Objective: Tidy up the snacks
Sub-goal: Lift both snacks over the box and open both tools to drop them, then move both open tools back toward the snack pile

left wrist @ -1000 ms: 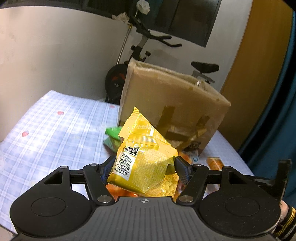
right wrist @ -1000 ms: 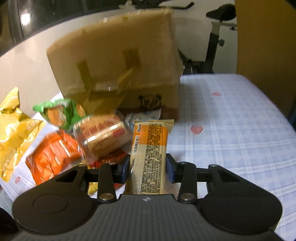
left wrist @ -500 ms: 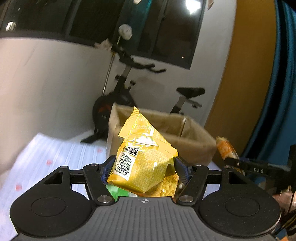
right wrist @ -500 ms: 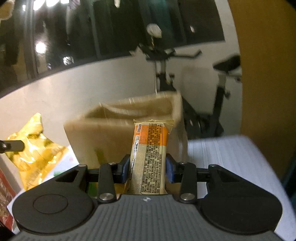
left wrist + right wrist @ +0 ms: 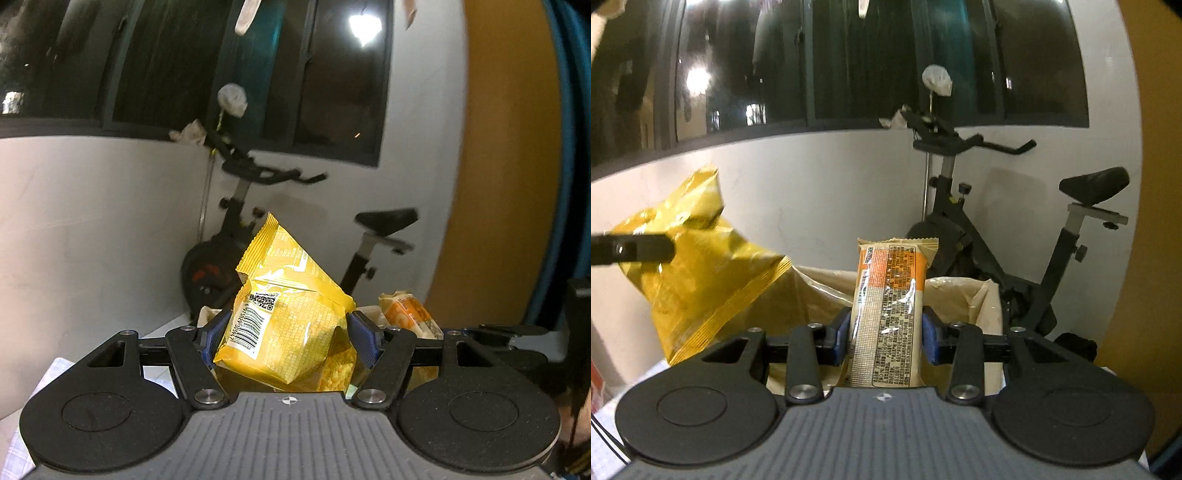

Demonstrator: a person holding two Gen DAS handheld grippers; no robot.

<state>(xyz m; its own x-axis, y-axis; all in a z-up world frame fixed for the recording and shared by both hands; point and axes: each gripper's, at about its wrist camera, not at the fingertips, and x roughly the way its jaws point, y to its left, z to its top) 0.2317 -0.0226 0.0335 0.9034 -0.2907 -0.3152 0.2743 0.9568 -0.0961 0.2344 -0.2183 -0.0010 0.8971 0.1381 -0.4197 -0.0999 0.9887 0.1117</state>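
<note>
Left gripper point(image 5: 288, 328) clamps a yellow snack bag point(image 5: 284, 332) between blue pads; right gripper point(image 5: 885, 334) pinches an upright orange-and-white bar point(image 5: 888, 314). Only the right view reveals the open cardboard box point(image 5: 991, 295) directly beyond, before an exercise bike point(image 5: 997, 236).

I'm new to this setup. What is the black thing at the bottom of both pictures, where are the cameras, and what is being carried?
No robot here: a person holds a handheld gripper in each hand, and a camera on each looks forward along its jaws. The left gripper is shut on a yellow snack bag. The right gripper is shut on an orange snack bar. Both hang above an open cardboard box. An exercise bike stands behind, by the wall. Each camera also catches the other hand's snack.
</note>
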